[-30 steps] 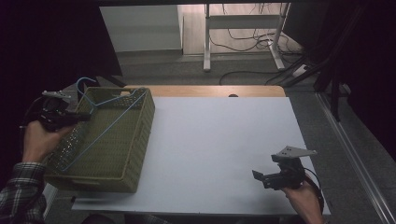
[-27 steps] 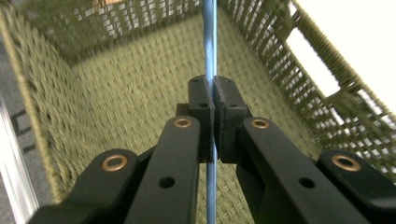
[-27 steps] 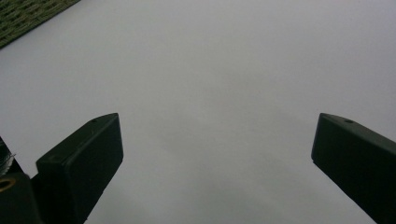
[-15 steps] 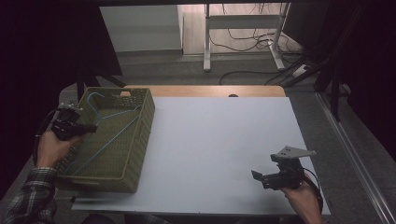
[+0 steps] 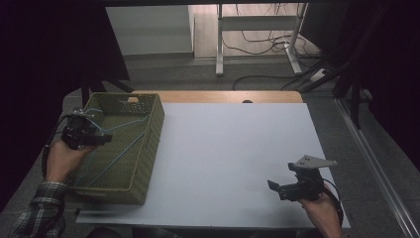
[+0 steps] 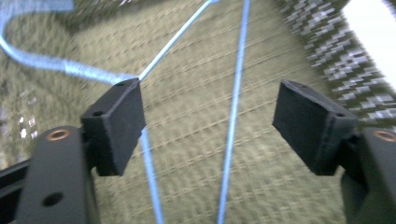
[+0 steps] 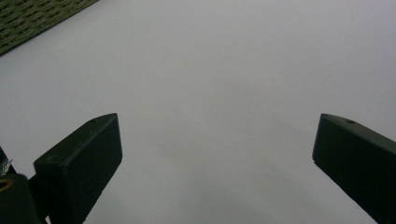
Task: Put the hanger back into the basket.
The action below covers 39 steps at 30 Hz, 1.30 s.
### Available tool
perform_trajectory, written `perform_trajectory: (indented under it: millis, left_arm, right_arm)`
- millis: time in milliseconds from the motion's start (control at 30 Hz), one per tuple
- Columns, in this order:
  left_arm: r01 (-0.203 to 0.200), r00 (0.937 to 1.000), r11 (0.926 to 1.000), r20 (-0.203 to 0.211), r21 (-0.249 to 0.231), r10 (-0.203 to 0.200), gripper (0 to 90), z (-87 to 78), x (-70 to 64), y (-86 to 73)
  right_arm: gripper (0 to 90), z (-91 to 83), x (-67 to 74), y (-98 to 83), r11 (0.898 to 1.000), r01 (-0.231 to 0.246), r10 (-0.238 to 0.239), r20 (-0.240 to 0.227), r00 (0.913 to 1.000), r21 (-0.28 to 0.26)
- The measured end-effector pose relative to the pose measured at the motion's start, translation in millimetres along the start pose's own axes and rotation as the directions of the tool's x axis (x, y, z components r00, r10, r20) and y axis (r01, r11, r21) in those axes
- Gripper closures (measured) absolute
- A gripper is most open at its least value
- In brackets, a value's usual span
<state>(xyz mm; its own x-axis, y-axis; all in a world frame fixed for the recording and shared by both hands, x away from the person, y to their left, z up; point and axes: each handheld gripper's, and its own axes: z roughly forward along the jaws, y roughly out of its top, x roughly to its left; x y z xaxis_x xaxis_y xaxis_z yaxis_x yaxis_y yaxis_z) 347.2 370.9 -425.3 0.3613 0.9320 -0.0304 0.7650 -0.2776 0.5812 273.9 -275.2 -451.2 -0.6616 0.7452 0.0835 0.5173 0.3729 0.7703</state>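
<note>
White tabletop [image 5: 228,158] is taking up most of the high view, bare across the middle and right; plenty of open room there for either hand. Wood strip along the far edge, floor w/ cables beyond.

Green woven basket [image 5: 121,144] is sitting at the table's left edge, near corner overhanging or flush w/ the front edge, can't tell which. Compared w/ a sec ago its outline is reading differently, long side now running away from the person, so it looks shifted.

Left gripper [image 5: 101,140] is hanging inside the basket, lower than it was a sec ago, over the left wall. Its jaws have just been opening and are now standing wide. In the left gripper view, blue cord [image 6: 233,121] is running between the pads w/o touching either; a second strand is passing behind the left pad [image 6: 116,126]. So the cord is lying loose on the basket floor, looks released, not gripped. Judging drop-off done or a re-grip coming.

Right gripper [image 5: 280,188] is resting near the front right corner of the table, same spot as before, jaws wide, nothing between them, only tabletop [image 7: 210,93] ahead.

Edges to mind: basket walls are crowding the left gripper; front edge close under the right hand.
</note>
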Motion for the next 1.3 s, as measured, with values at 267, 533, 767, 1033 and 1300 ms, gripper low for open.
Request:
perform_trajectory:
  millis: [267,533,767,1033,1300]
  left_arm:
    - [0.008,0.9846,0.992,0.174,-0.126,0.014,14.2,-29.1,-26.4,0.6]
    - [0.001,0.9596,0.9809,0.276,-0.195,0.054,12.1,-48.1,-49.4,-1.6]
    - [-0.032,0.9509,0.9754,0.294,-0.218,0.097,9.8,-54.2,-70.6,-4.2]
    - [-0.067,0.9391,0.9661,0.312,-0.25,0.145,5.9,-53.5,-98.6,-9.9]
    - [-0.085,0.9343,0.9453,0.304,-0.315,0.186,1.8,-48.5,-127.2,-22.2]
  right_arm:
    - [0.8,-2.8,0.1,0.8,1.0,0.004,-0.004,0.002,1.0,-0.013]
    - [0.2,-6.1,0.8,0.5,1.0,0.006,-0.006,0.006,1.0,-0.017]
    - [0.0,-12.0,-0.7,-1.5,1.0,0.001,0.0,0.014,0.9999,-0.028]
    - [0.0,-15.5,-0.7,-3.8,1.0,-0.005,0.005,0.018,0.9998,-0.029]
    - [0.0,-18.2,0.5,-4.8,1.0,-0.002,0.003,0.016,0.9999,-0.031]
